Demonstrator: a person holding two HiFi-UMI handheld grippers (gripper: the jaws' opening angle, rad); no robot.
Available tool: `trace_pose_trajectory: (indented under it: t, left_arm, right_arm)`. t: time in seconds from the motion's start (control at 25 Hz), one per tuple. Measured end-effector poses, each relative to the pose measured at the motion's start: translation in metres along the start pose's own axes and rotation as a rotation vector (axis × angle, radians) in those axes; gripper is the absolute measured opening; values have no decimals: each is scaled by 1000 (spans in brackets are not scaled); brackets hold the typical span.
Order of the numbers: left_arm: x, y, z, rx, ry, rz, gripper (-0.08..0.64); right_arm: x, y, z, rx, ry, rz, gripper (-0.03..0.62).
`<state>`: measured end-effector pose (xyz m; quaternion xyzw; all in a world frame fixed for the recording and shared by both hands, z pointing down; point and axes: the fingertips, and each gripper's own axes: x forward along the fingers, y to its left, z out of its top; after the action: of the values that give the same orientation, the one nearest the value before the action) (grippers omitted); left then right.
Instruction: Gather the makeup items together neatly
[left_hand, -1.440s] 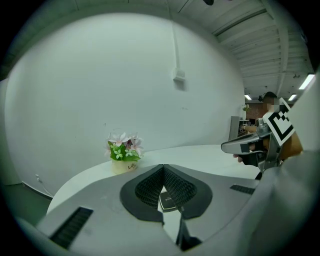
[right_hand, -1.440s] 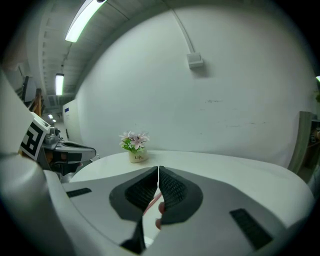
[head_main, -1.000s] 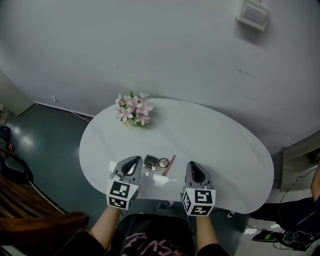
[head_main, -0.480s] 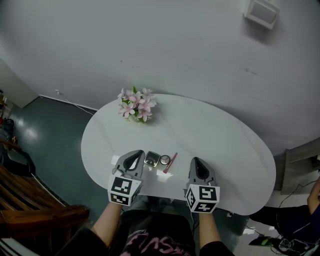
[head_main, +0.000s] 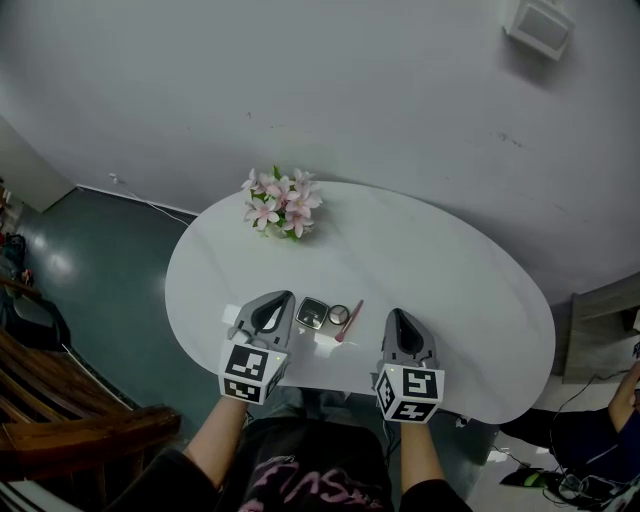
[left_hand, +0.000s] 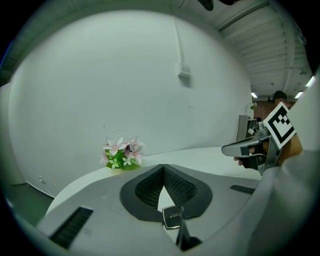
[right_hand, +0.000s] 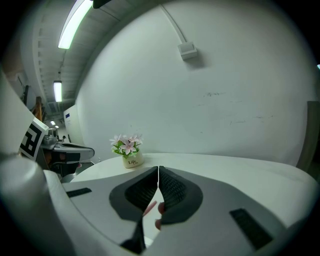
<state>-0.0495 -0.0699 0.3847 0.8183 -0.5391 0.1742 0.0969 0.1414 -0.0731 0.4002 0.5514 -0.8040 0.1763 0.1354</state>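
Unmoved | left hand-held gripper (head_main: 279, 300), right hand-held gripper (head_main: 395, 316) shut, empty, flanking compact (head_main: 312, 313) | brush (head_main: 349, 321) near compact (gathering looks done)

white oval table (head_main: 450, 300) standing against grey wall (head_main: 300, 80), dark teal floor (head_main: 110, 260) showing left, wooden chair (head_main: 70, 425) sitting near left

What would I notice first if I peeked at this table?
The pink flowers at the far left of the white oval table catch the eye first. At the near edge sit the left gripper and right gripper, jaws together, each with a black-and-white marker cube. Between them lie a square compact, a small round case and a slim pink stick.
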Motion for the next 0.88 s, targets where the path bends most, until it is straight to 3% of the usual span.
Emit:
trace_pose_trajectory:
  t: [0.88]
  left_arm:
    - [16, 18, -6, -9, -2, -74, 12]
  right_arm:
    - [10, 13, -6, -27, 31, -52, 64]
